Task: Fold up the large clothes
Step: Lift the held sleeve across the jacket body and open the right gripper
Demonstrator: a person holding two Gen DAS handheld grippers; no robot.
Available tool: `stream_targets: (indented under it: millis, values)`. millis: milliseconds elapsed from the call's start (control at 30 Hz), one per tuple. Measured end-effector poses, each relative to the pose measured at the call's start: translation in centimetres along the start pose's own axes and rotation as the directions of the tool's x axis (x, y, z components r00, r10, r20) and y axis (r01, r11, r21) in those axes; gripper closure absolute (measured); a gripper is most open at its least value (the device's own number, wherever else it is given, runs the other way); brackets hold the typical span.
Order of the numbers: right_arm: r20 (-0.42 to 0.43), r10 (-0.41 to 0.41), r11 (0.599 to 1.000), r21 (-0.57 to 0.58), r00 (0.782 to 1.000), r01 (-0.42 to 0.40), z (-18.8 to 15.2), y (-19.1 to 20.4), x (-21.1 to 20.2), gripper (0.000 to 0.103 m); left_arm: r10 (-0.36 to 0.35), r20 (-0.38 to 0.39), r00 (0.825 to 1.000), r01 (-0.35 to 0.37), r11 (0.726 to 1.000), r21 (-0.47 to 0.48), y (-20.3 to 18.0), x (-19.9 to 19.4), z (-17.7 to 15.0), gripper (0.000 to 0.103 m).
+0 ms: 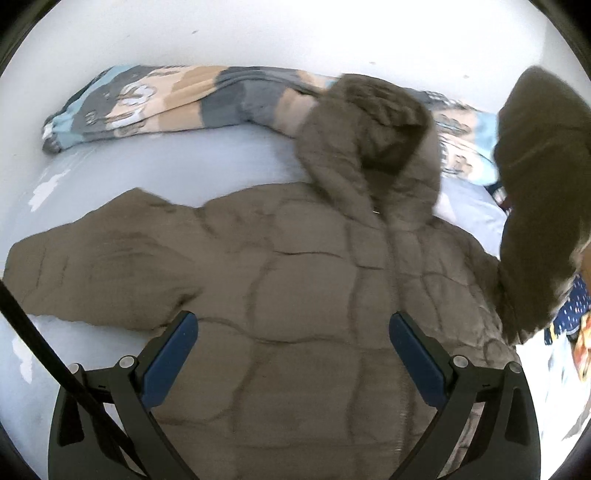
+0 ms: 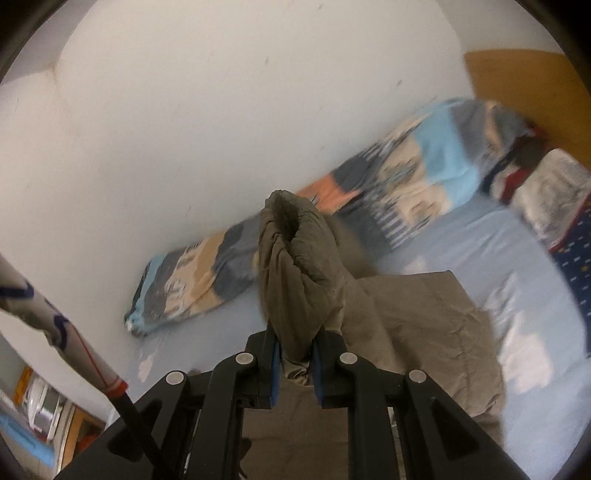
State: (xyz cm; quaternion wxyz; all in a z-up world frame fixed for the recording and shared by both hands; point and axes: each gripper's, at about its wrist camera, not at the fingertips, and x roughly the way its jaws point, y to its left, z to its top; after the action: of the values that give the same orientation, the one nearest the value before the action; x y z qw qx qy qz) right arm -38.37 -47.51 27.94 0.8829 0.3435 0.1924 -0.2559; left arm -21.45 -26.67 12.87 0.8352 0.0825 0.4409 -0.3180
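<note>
A brown quilted hooded jacket [image 1: 306, 280] lies front up on a pale blue bed sheet [image 1: 177, 173], hood [image 1: 369, 133] toward the wall. Its left sleeve [image 1: 92, 266] is spread out to the left. My left gripper [image 1: 293, 325] is open above the jacket's lower front, with nothing between its blue pads. My right gripper [image 2: 297, 343] is shut on the cuff of the jacket's right sleeve [image 2: 295, 266] and holds it lifted above the bed. That raised sleeve also shows at the right edge of the left wrist view [image 1: 535, 177].
A rolled patterned blanket [image 1: 166, 99] lies along the white wall [image 1: 295, 33]; it also shows in the right wrist view [image 2: 388, 192]. Dark blue and patterned fabrics [image 2: 554, 206] lie at the bed's right end. A wooden headboard [image 2: 524, 81] stands behind.
</note>
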Motion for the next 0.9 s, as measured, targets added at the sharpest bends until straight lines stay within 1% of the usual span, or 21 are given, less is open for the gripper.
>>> stream_targets:
  millis: [133,200,300,400,467,600,633,667,700,733,767,833,900]
  values:
    - [-0.083,0.021,1.000,-0.003,0.996,-0.021,-2.4,1.5,4.7,0.088,0.060,0.002,0.998,-0.060,0.995,-0.085,4.4,-0.4,0.7,0.000]
    - [-0.128,0.026,1.000,-0.003,0.991,-0.026,-4.0,2.4,7.3,0.088,0.092,0.000,0.996,-0.091,0.985,-0.146,6.9,-0.4,1.1,0.000]
    - [-0.198,0.029,1.000,-0.007,0.980,-0.031,-6.3,3.3,11.0,0.088,0.123,-0.001,0.992,-0.121,0.971,-0.204,10.1,-0.4,1.5,0.000]
    - [-0.255,0.015,1.000,-0.016,0.967,-0.020,-8.8,4.0,14.4,0.088,0.125,-0.012,0.992,-0.124,0.962,-0.242,12.3,-0.3,1.7,0.000]
    - [-0.289,-0.001,1.000,-0.016,0.957,-0.004,-10.6,4.2,16.4,0.087,0.124,-0.015,0.992,-0.123,0.956,-0.265,13.1,-0.4,2.0,0.000]
    - [-0.329,-0.008,1.000,-0.010,0.944,0.005,-13.1,4.2,19.6,0.083,0.118,-0.014,0.993,-0.117,0.953,-0.279,13.4,-0.4,2.1,0.000]
    - [-0.336,-0.001,1.000,-0.011,0.942,-0.003,-13.6,4.3,19.8,0.078,0.118,-0.014,0.993,-0.118,0.954,-0.277,13.2,-0.3,2.2,0.000]
    - [-0.349,0.009,1.000,-0.017,0.937,-0.016,-14.0,4.5,20.3,0.070,0.116,-0.014,0.993,-0.115,0.954,-0.276,13.0,-0.2,2.2,0.000]
    - [-0.369,0.019,0.999,-0.034,0.929,-0.034,-14.4,4.8,20.5,0.066,0.110,-0.014,0.994,-0.109,0.955,-0.275,12.8,-0.1,2.3,0.000]
    - [-0.381,0.027,0.998,-0.045,0.924,-0.048,-14.7,5.3,20.3,0.059,0.103,-0.014,0.995,-0.103,0.956,-0.275,12.6,0.0,2.4,0.000]
    - [-0.391,0.040,0.996,-0.056,0.920,-0.067,-14.9,5.5,19.9,0.049,0.098,-0.012,0.995,-0.097,0.957,-0.275,12.3,0.1,2.5,0.000]
    - [-0.399,0.047,0.992,-0.089,0.916,-0.089,-15.0,5.9,19.0,0.042,0.081,-0.011,0.997,-0.081,0.959,-0.273,11.6,0.4,2.5,0.000]
    - [-0.391,0.068,0.986,-0.114,0.918,-0.122,-15.0,5.8,17.0,0.041,0.061,-0.018,0.998,-0.064,0.962,-0.266,10.7,0.8,2.5,0.000]
